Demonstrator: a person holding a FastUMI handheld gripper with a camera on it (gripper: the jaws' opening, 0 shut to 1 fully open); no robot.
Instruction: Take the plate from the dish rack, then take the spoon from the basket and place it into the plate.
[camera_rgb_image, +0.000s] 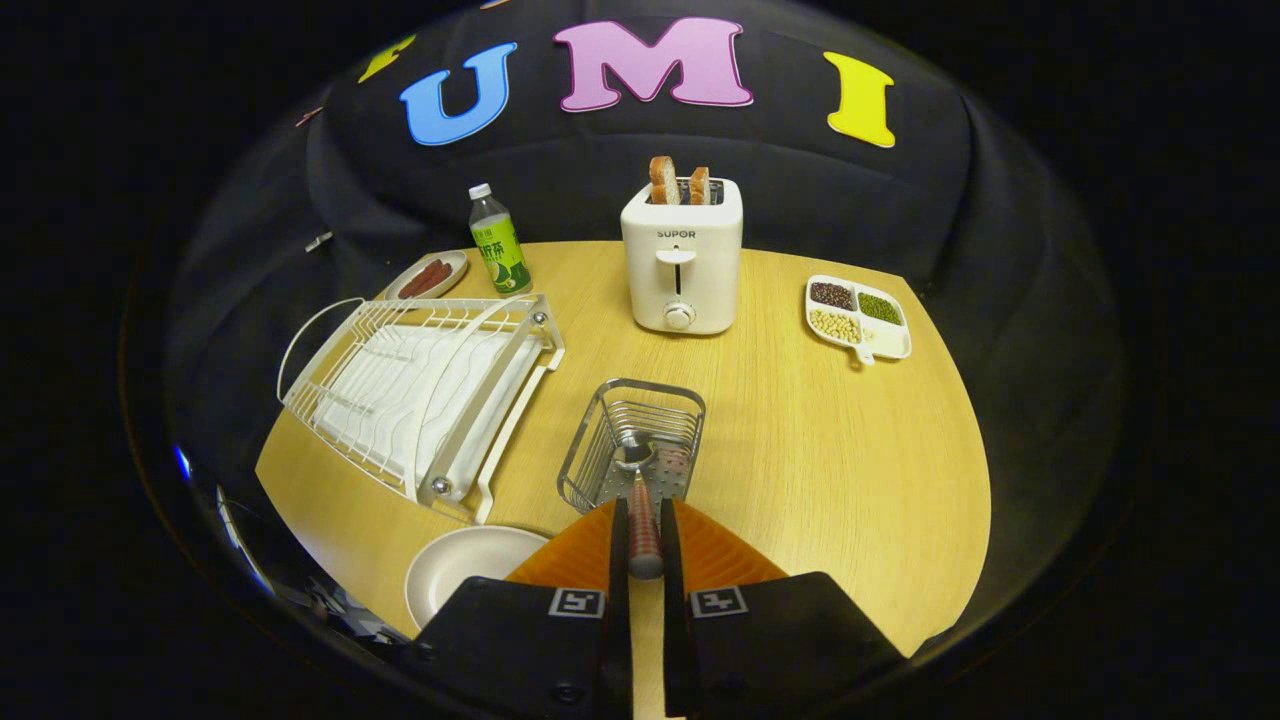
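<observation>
Black cloth hangs behind a round wooden table, which carries everything in sight. Down at the near edge the gripper has its two fingers drawn close together, clamped on the handle of the spoon. The handle runs straight back between the fingers, and the spoon's bowl sits just ahead of their tips, inside the wire basket. Whether the spoon's bowl touches the basket floor or hangs just above it, I cannot tell.

The plate lies flat on the table just beside the left finger, out of the dish rack, which stands behind it with its white wires tilted and its slots bare. Basket and rack are near each other but apart.

Farther back, beyond the basket, a white toaster stands with two slices of bread poking up from its slots. Left of it are a small bottle with a green label and a little oval dish holding something reddish. Off to the right is a divided tray with dark, green and pale beans in separate compartments.
</observation>
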